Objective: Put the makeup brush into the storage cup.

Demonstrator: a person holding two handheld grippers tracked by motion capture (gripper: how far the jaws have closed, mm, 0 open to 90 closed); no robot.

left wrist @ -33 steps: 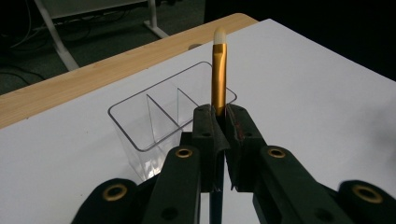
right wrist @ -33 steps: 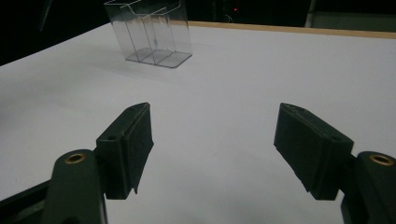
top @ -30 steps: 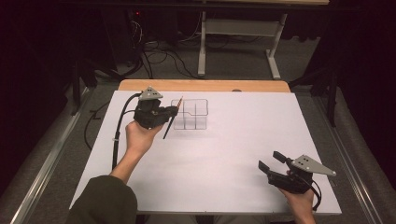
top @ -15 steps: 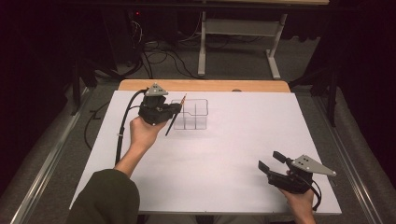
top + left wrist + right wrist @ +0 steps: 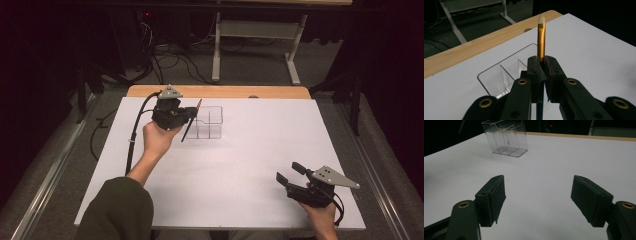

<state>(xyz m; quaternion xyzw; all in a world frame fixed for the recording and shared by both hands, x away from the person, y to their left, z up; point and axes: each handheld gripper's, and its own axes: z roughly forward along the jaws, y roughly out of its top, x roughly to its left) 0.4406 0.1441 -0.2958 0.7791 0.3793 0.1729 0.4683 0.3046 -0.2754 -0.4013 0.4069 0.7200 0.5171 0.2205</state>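
Observation:
My left gripper [image 5: 192,112] is shut on a slim brush [image 5: 186,132] with a dark handle, a gold ferrule and a pale tip. It hovers at the left edge of a clear divided organizer [image 5: 211,123] at the far middle of the white table. In the left gripper view the brush [image 5: 540,40] stands up from between the closed jaws of the gripper [image 5: 541,62], above the organizer [image 5: 499,75]. My right gripper [image 5: 290,172] rests near the front right corner, open and holding nothing. In its own view the right gripper [image 5: 539,192] has its jaws wide apart, with the organizer [image 5: 506,138] far ahead.
A white board [image 5: 250,165] covers the table, and a wooden strip [image 5: 225,91] runs along its far edge. Beyond that edge lie floor cables [image 5: 170,65] and a white table frame [image 5: 255,45]. The left gripper's black cable [image 5: 134,135] trails along the board's left side.
My left gripper has edged slightly away from me and to the right, carrying the brush toward the organizer. The right gripper has stayed put.

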